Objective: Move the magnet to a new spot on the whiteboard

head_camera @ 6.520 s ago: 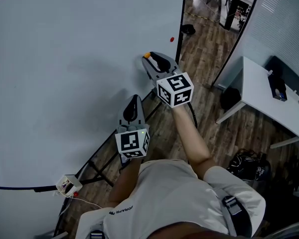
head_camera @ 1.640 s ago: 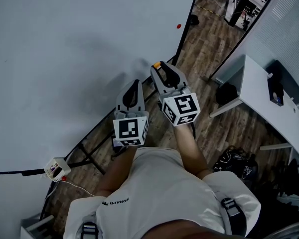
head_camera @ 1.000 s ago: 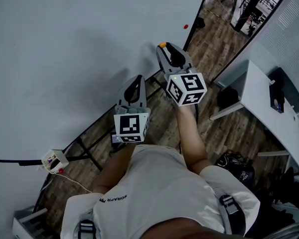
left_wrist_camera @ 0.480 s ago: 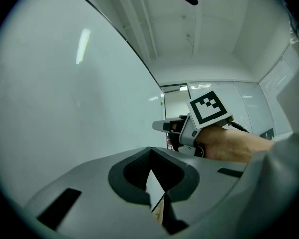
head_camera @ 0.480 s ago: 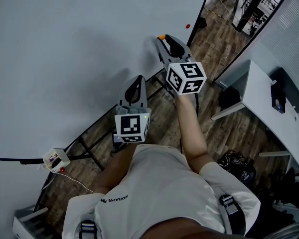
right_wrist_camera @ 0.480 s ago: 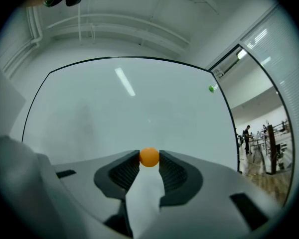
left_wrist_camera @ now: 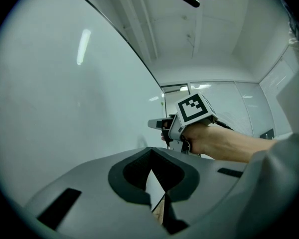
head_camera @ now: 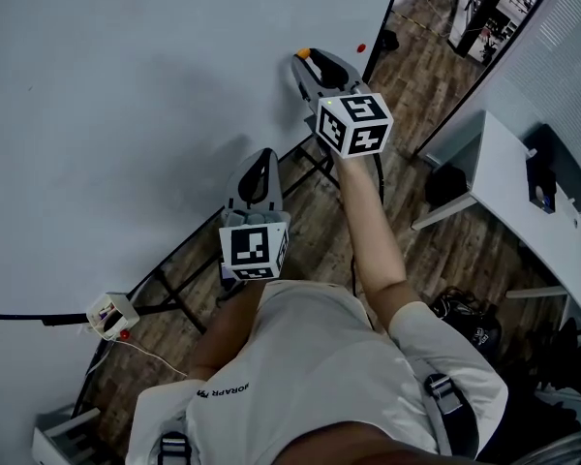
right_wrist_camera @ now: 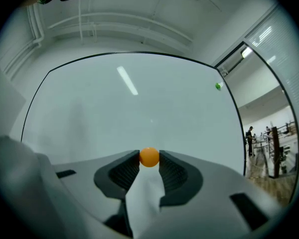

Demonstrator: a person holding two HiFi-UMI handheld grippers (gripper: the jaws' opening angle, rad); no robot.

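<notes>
One magnet (right_wrist_camera: 149,157), grasped by the right hand-held gripper (head_camera: 309,58), faces the whiteboard (right_wrist_camera: 139,98) at twelve o'clock; the left hand-held gripper (head_camera: 262,160), clenched empty, lies at seven o'clock.

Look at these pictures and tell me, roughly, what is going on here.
A person stands at a whiteboard with a gripper in each hand. The right gripper is shut on a small orange magnet, pinched at its jaw tips and held up near the board's right edge. Whether the magnet touches the board cannot be told. The left gripper is held lower, its jaws together with nothing between them.
</notes>
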